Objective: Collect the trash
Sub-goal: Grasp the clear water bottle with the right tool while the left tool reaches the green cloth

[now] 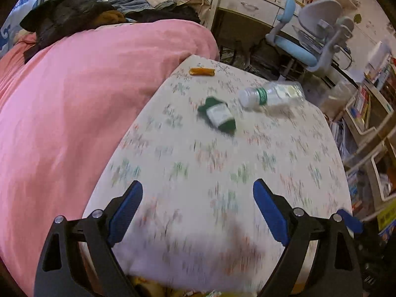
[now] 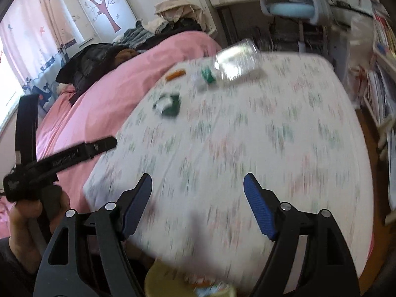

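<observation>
A clear plastic bottle [image 1: 272, 94] with a green label band lies on its side on the floral sheet [image 1: 210, 160]; it also shows in the right wrist view [image 2: 235, 61]. A green and white wrapper [image 1: 219, 116] lies to its left, also in the right wrist view [image 2: 168, 105]. An orange wrapper [image 1: 201, 71] lies at the far edge by the pink quilt, also in the right wrist view [image 2: 175, 74]. My left gripper [image 1: 198, 193] is open and empty, well short of the trash. My right gripper [image 2: 198, 185] is open and empty too. Both views are blurred.
A pink quilt [image 1: 74, 99] with dark clothes piled on it covers the bed's left. A blue and grey chair [image 1: 311, 39] and desk stand beyond. Shelves [image 1: 371, 113] line the right. A yellow container [image 2: 190, 284] with trash sits under the right gripper. The left tool [image 2: 49, 160] is at left.
</observation>
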A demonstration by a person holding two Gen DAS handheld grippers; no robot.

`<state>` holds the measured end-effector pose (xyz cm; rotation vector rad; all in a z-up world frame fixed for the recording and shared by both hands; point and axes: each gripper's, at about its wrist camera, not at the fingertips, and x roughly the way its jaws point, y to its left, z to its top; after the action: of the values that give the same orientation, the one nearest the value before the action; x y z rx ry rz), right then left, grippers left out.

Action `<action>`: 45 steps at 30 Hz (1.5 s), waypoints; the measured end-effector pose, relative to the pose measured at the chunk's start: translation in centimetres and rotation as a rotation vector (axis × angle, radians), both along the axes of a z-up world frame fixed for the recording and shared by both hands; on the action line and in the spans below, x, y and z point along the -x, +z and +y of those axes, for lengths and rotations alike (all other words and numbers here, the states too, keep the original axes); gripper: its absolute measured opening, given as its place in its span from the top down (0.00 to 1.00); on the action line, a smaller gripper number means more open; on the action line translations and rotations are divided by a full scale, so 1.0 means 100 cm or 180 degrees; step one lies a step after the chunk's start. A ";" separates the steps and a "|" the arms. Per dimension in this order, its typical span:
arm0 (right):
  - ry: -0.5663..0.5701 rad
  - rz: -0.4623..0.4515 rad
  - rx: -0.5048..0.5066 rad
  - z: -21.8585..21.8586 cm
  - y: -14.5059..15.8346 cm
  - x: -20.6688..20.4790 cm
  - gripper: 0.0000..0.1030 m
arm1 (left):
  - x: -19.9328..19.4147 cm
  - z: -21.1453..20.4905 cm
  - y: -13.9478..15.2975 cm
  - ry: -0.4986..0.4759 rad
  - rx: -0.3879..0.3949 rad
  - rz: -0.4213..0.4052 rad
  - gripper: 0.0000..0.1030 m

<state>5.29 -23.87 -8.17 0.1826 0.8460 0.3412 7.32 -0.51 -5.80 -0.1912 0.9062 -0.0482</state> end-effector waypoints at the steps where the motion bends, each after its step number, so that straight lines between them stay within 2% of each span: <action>1: 0.0004 -0.0031 0.0015 0.002 0.004 -0.018 0.28 | -0.009 -0.001 0.000 -0.0001 -0.0017 0.0000 0.16; 3: -0.0064 -0.0004 -0.0090 0.000 0.008 -0.055 0.28 | -0.032 -0.003 -0.003 -0.0012 -0.0048 0.0012 0.16; 8: -0.0710 0.0198 -0.0687 -0.021 0.002 -0.152 0.28 | -0.078 -0.006 -0.013 0.0021 -0.0022 0.0086 0.16; 14: -0.1204 0.0490 -0.0963 -0.026 -0.023 -0.233 0.28 | -0.109 -0.008 -0.020 -0.0032 -0.0055 0.0179 0.16; 16: -0.1325 0.0568 -0.0964 -0.028 -0.030 -0.253 0.27 | -0.115 -0.006 -0.022 -0.0017 -0.0046 0.0198 0.16; 17: -0.1370 0.0593 -0.0943 -0.027 -0.034 -0.266 0.24 | -0.118 -0.005 -0.023 0.0001 -0.0025 0.0223 0.16; 18: -0.1403 0.0602 -0.0894 -0.027 -0.035 -0.273 0.17 | -0.121 -0.005 -0.025 0.0012 -0.0005 0.0252 0.16; 19: -0.1425 0.0586 -0.0796 -0.025 -0.035 -0.282 0.16 | -0.123 -0.006 -0.026 0.0011 0.0005 0.0275 0.16; 22: -0.1296 0.0645 -0.0396 -0.018 -0.037 -0.304 0.18 | -0.126 -0.009 -0.027 -0.0057 -0.0052 0.0287 0.16; 24: -0.1036 0.0678 -0.0274 -0.014 -0.038 -0.312 0.25 | -0.128 -0.009 -0.026 -0.0071 -0.0079 0.0274 0.16; 29: -0.0448 0.0724 -0.0043 -0.014 -0.033 -0.297 0.34 | -0.135 -0.006 -0.031 -0.0022 -0.0033 0.0327 0.16; 35: 0.0101 0.0691 0.0349 -0.020 -0.034 -0.211 0.41 | -0.145 -0.013 -0.037 -0.0038 0.0069 0.0392 0.16; 38: 0.0325 0.0685 0.0484 -0.021 -0.036 -0.156 0.42 | -0.148 -0.023 -0.040 -0.0122 -0.0047 0.0343 0.17; 40: 0.0330 0.0641 0.0510 -0.023 -0.039 -0.129 0.42 | -0.148 -0.028 -0.041 -0.0264 -0.0177 0.0248 0.30; 41: 0.0269 0.0638 0.0448 -0.026 -0.043 -0.117 0.42 | -0.147 -0.030 -0.041 -0.0358 -0.0198 0.0228 0.44; 45: 0.0182 0.0697 0.0211 -0.029 -0.051 -0.110 0.42 | -0.139 -0.024 -0.035 -0.0621 0.0049 0.0214 0.56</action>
<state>16.31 -26.81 -13.23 0.1358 1.0790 0.3503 21.26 -2.87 -9.32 -0.1187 0.9897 -0.2308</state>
